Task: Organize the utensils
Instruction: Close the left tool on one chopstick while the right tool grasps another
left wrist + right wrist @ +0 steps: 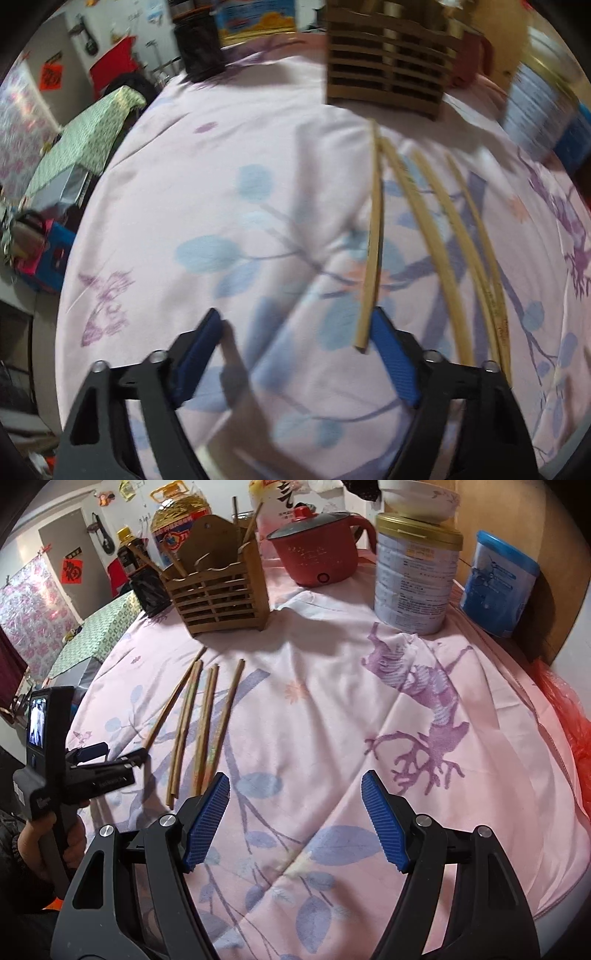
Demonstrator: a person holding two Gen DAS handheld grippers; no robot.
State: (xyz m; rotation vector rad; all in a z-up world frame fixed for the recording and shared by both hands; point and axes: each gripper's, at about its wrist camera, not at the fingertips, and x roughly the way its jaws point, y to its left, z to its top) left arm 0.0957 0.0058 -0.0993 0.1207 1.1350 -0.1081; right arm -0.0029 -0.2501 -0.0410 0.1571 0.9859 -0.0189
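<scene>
Several wooden chopsticks [199, 723] lie side by side on the pink flowered cloth [332, 701]. The slatted wooden holder [221, 590] stands behind them with a few chopsticks upright in it. In the left wrist view my left gripper [295, 326] is open low over the cloth. The near end of the leftmost chopstick [373, 240] lies just inside its right pad, with a wide gap to the left pad. The other chopsticks [443, 240] lie outside the jaws, and the holder [388, 62] is beyond. My right gripper [295, 786] hangs open over bare cloth, with nothing between its fingers.
A red pot [317, 550], a tall tin [413, 579] with a bowl on top and a blue tub [498, 587] stand at the back right. Bottles [177, 520] and a black container [199, 48] stand behind the holder. The table drops off at the left; a red bag [569, 709] lies at the right.
</scene>
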